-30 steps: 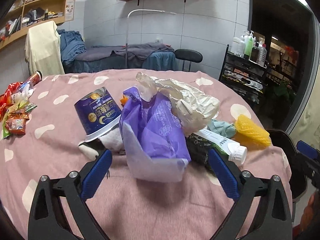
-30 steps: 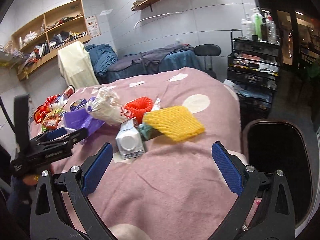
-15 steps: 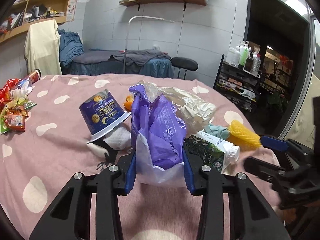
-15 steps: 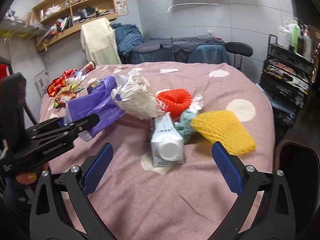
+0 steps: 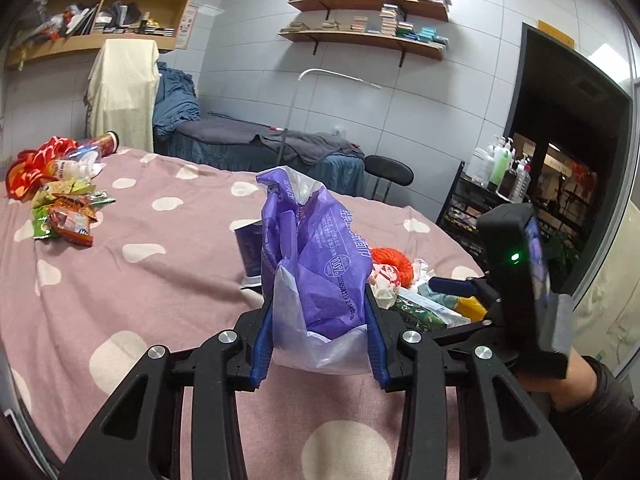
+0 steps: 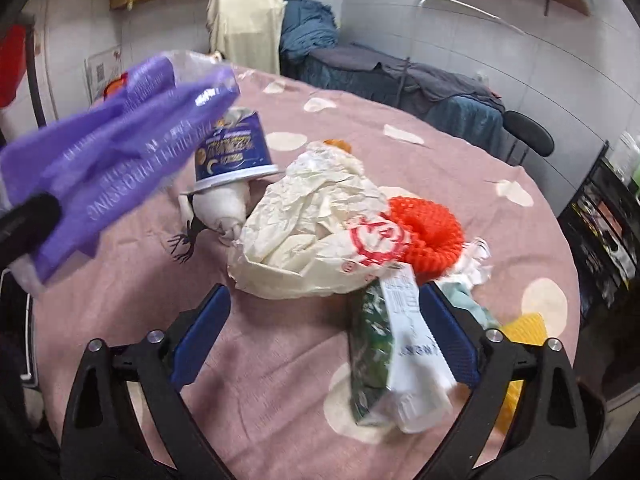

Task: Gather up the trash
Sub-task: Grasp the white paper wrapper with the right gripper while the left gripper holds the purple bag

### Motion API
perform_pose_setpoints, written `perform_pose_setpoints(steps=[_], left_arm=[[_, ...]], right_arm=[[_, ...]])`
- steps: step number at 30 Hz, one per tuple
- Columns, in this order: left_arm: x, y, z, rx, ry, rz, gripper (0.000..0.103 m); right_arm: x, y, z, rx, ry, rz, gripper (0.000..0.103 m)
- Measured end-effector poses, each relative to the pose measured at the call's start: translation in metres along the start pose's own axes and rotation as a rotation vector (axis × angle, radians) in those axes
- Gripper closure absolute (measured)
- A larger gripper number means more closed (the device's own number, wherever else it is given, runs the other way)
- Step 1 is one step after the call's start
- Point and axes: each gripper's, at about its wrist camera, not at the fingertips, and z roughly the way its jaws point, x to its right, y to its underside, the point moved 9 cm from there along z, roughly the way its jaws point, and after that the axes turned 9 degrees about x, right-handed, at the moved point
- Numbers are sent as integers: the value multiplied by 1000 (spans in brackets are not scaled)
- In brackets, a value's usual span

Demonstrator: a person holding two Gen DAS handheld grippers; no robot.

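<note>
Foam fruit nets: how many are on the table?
2, possibly more hidden. The red foam net lies behind the crumpled paper bag; the yellow foam net lies right of the carton, partly hidden.

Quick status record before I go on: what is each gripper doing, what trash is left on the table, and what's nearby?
left gripper: shut on the purple plastic bag, lifted off the table
right gripper: open, holds nothing, over the green and white carton
trash pile: crumpled white paper bag, red foam net, yellow foam net, upturned blue cup
surface: pink spotted tablecloth
far side: snack wrappers
</note>
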Motion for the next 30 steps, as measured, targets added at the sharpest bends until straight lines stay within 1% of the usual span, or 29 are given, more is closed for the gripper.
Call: perform_pose_setpoints(steps=[2, 5, 7, 10, 12, 13, 14, 15, 19, 23, 27, 30], left_arm=[[-3, 1, -2, 0, -12, 2, 64], [-6, 2, -4, -5, -18, -6, 64], [-8, 3, -5, -6, -16, -16, 64], [-5, 4, -6, -6, -15, -14, 64], [-4, 5, -7, -7, -12, -15, 64], [-4, 4, -7, -7, -12, -16, 64], [-3, 5, -7, -8, -12, -14, 64], [-3, 5, -7, -8, -12, -14, 64], [-2, 6, -8, -8, -7, -18, 64], [1, 5, -8, -1, 6, -14, 64], [11, 3, -5, 9, 35, -5, 64], [24, 1, -4, 14, 66, 6, 64]], right_arm=[[-9, -3, 4, -2, -11, -37, 10], [-20, -7, 11, -5, 5, -104, 11], [-25, -9, 18, -17, 8, -128, 15], [-26, -6, 29, -48, 15, -151, 30], [-24, -4, 32, -63, -3, -136, 56], [-23, -4, 31, -57, -8, -129, 60], [-22, -6, 27, -41, -12, -119, 71], [-19, -9, 24, -23, -12, -108, 75], [-16, -16, 0, 68, -48, -62, 79], [-8, -20, -37, 158, -63, 8, 80], [6, -25, -73, 230, -88, 104, 80], [13, -21, -100, 273, -77, 137, 80]])
